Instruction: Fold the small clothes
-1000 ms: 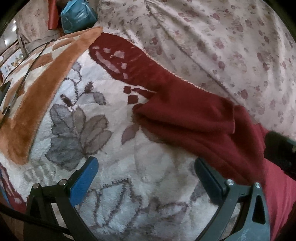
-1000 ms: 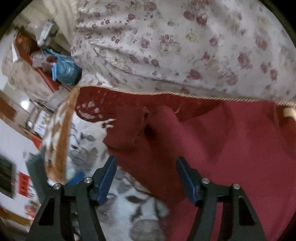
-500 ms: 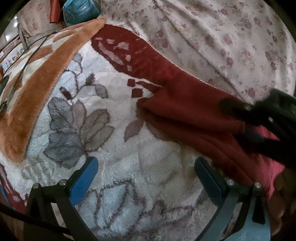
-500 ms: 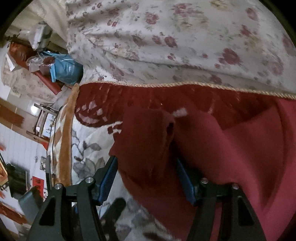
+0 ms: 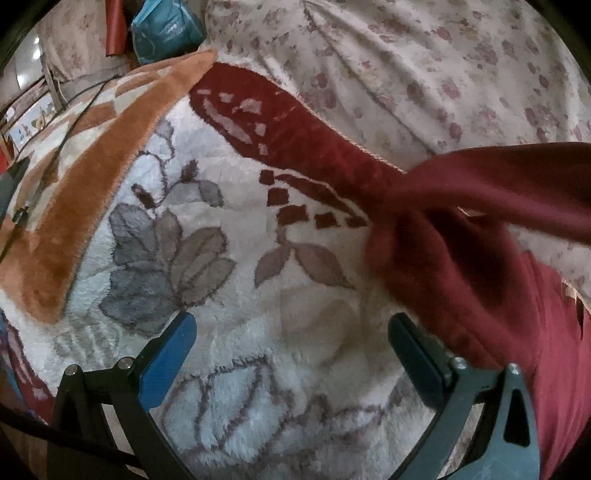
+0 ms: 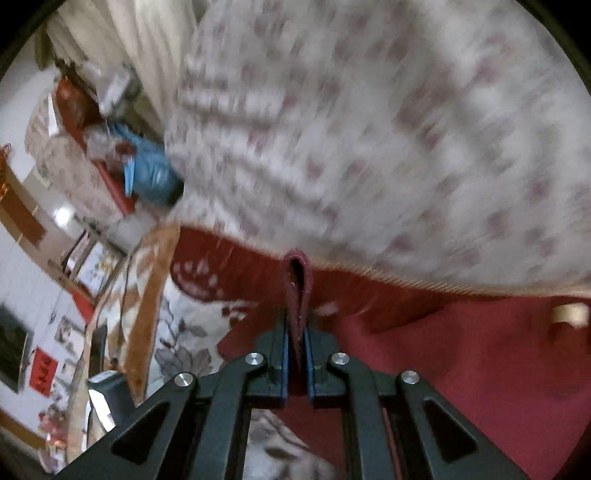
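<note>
A dark red garment [image 5: 476, 273] lies on a fluffy white floral blanket [image 5: 258, 332] at the right of the left wrist view, one part lifted and stretched toward the upper right. My left gripper [image 5: 291, 350] is open and empty, hovering over the blanket just left of the garment. In the right wrist view my right gripper [image 6: 295, 343] is shut on a fold of the red garment [image 6: 297, 280], which sticks up between the blue pads; the rest of the cloth [image 6: 461, 362] spreads to the right.
A floral bedsheet [image 5: 406, 66] covers the far side. The blanket has an orange border [image 5: 92, 177] at left. A blue bag [image 5: 162, 26] and room clutter lie beyond the bed's far left corner.
My right gripper has closed on a fold of the red garment and lifted it up and to the right. My left gripper has stayed open in place.
</note>
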The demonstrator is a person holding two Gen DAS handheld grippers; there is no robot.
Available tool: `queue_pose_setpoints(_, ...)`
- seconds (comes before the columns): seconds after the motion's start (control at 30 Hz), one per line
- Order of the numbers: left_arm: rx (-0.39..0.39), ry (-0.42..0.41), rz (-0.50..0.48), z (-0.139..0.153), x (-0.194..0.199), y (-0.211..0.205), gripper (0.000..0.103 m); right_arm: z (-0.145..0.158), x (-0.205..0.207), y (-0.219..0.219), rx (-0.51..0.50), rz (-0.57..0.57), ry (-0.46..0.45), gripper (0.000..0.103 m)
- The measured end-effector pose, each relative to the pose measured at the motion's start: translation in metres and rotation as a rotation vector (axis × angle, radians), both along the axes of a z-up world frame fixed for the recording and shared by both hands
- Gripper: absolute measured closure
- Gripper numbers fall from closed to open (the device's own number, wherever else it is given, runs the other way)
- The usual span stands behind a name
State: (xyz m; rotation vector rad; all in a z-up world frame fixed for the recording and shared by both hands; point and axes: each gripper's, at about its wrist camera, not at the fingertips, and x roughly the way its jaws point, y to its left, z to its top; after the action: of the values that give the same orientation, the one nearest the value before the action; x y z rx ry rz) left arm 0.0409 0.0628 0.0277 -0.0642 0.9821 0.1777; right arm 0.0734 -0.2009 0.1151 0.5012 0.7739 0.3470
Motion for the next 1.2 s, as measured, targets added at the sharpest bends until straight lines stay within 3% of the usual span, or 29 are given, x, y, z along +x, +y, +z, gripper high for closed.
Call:
queue_pose_setpoints(0.17, 0.014, -0.017, -0.060, 0.006, -0.013, -0.019, 0.000, 0.030, -0.058, -0.082, -0.045, -0.101, -0.044, 0.095)
queue_pose_setpoints(0.33, 0.000, -0.039, -0.119, 0.013, -0.023, -0.040, 0.000, 0.028, -0.110, -0.144, -0.099, -0.176, -0.009, 0.095)
queue_pose_setpoints(0.5, 0.007, -0.027, -0.165, 0.013, -0.031, -0.059, 0.000, 0.004, -0.150, -0.203, -0.156, -0.294, 0.057, 0.095)
queue_pose_setpoints(0.7, -0.011, -0.047, -0.261, 0.017, -0.040, -0.087, 0.000, -0.051, -0.152, -0.245, -0.263, -0.393, 0.235, 0.094)
queue_pose_setpoints(0.73, -0.010, -0.045, -0.288, 0.017, -0.042, -0.092, 0.000, -0.057, -0.151, -0.247, -0.289, -0.404, 0.274, 0.091)
queue_pose_setpoints(0.8, -0.011, -0.038, -0.350, 0.017, -0.047, -0.101, 0.000, -0.056, -0.153, -0.247, -0.307, -0.428, 0.294, 0.071)
queue_pose_setpoints(0.83, -0.013, -0.037, -0.370, 0.017, -0.048, -0.104, 0.000, -0.050, -0.155, -0.244, -0.291, -0.426, 0.272, 0.050)
queue_pose_setpoints(0.87, -0.011, -0.031, -0.386, 0.015, -0.047, -0.109, 0.000, -0.041, -0.157, -0.236, -0.267, -0.409, 0.227, 0.039)
queue_pose_setpoints(1.0, -0.003, -0.028, -0.388, 0.011, -0.037, -0.124, 0.000, -0.021, -0.141, -0.188, -0.257, -0.261, 0.147, 0.036)
queue_pose_setpoints(1.1, 0.042, -0.032, -0.344, 0.009, -0.030, -0.123, 0.000, -0.023, -0.112, -0.149, -0.186, -0.153, 0.135, 0.036)
queue_pose_setpoints(1.2, 0.058, 0.049, -0.284, -0.004, -0.022, -0.110, 0.000, -0.034, -0.075, -0.102, -0.189, -0.079, 0.115, 0.036)
